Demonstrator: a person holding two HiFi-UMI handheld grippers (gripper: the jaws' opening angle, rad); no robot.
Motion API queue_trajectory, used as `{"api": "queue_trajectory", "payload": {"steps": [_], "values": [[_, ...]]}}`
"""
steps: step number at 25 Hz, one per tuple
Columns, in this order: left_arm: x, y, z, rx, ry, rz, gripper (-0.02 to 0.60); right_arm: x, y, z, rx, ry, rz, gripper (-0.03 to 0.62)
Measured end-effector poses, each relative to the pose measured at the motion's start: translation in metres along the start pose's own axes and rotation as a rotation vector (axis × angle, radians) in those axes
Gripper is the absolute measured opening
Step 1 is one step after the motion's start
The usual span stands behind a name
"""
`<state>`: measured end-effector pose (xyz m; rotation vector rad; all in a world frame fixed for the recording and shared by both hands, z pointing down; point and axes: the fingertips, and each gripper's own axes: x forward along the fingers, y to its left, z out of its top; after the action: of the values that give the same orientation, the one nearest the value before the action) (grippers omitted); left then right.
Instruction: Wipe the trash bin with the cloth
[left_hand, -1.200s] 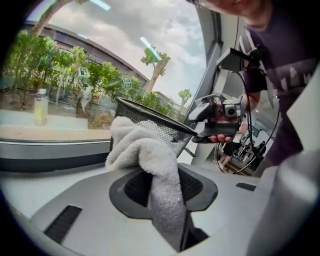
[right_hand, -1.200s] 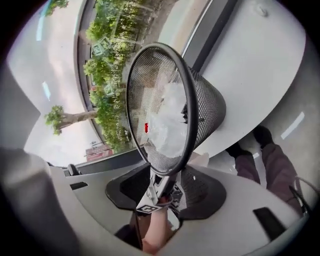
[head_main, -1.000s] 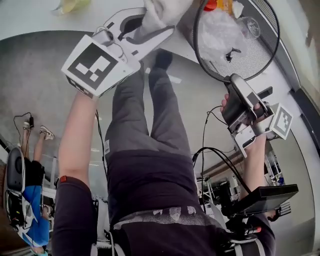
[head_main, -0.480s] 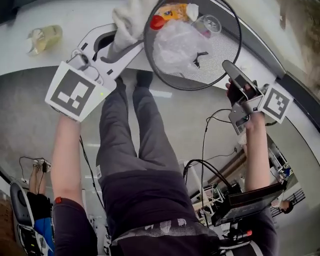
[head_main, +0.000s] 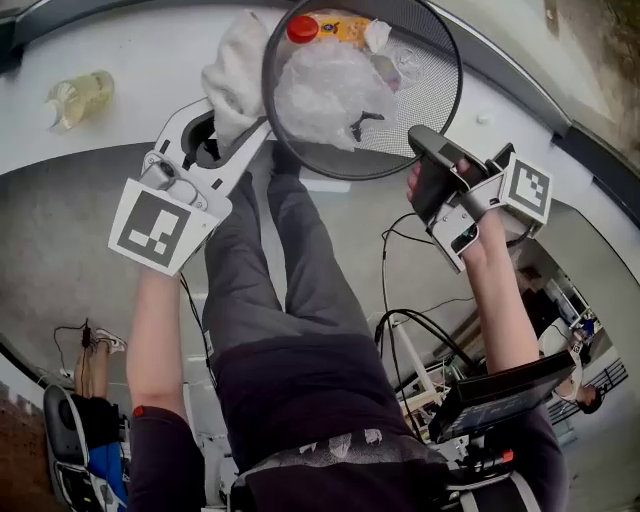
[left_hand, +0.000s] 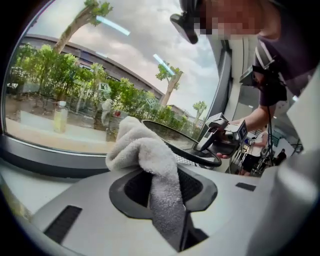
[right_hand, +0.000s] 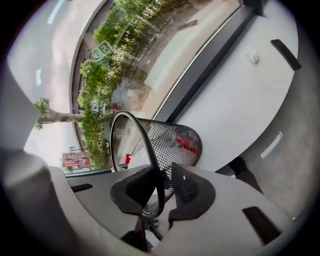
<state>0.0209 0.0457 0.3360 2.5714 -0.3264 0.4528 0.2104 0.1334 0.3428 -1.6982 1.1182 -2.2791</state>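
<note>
Our left gripper (head_main: 228, 128) pinched the white terry cloth (head_main: 232, 75), which bunched at the upper centre of the head view against the left outside of the black mesh trash bin (head_main: 440, 100). Our right gripper (head_main: 418, 140), at the bin's lower right, had just been closing its jaws and clamped the wire rim between them. The bin's opening faced us.

No text can be read: the left cube (head_main: 160, 225) and right cube (head_main: 525, 190) carry only black-and-white squares, and the street signs (right_hand: 101, 50) at upper left, outside the window, are too small.
</note>
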Motion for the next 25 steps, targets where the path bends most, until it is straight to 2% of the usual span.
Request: {"api": "queue_trajectory", "payload": {"steps": [3, 5, 7, 9, 12, 15, 17, 19, 21, 23, 25], "values": [[0.023, -0.011, -0.009, -0.008, 0.032, -0.023, 0.104, -0.004, -0.018, 0.014, 0.078, -0.037, -0.003, 0.078], [0.037, -0.020, -0.010, -0.023, 0.009, -0.036, 0.104, 0.004, -0.020, 0.016, 0.122, -0.019, 0.061, 0.078], [0.039, -0.034, -0.019, -0.017, 0.020, -0.072, 0.104, 0.014, -0.017, -0.003, 0.198, 0.037, 0.118, 0.078], [0.047, -0.050, -0.026, 0.000, 0.044, -0.107, 0.104, 0.019, -0.014, -0.022, 0.286, 0.082, 0.136, 0.078], [0.064, -0.068, -0.022, -0.017, 0.048, -0.139, 0.104, 0.016, -0.011, -0.020, 0.289, 0.091, 0.142, 0.081], [0.071, -0.067, -0.026, -0.012, 0.066, -0.134, 0.104, 0.021, -0.007, -0.017, 0.176, 0.094, 0.155, 0.101], [0.067, -0.052, -0.032, 0.013, 0.070, -0.104, 0.104, 0.025, -0.001, -0.020, 0.093, 0.108, 0.167, 0.179], [0.055, -0.031, -0.032, 0.007, 0.040, -0.063, 0.104, 0.022, 0.004, -0.020, 0.024, 0.096, 0.159, 0.199], [0.036, -0.007, -0.020, -0.027, -0.015, -0.024, 0.104, 0.009, 0.002, -0.002, -0.110, 0.038, 0.081, 0.201], [0.020, 0.017, -0.001, -0.048, -0.063, 0.019, 0.104, -0.002, -0.001, 0.030, -0.281, -0.029, -0.037, 0.201], [0.016, 0.035, 0.018, -0.024, -0.096, 0.053, 0.104, -0.001, 0.008, 0.058, -0.434, -0.052, -0.089, 0.201]]}}
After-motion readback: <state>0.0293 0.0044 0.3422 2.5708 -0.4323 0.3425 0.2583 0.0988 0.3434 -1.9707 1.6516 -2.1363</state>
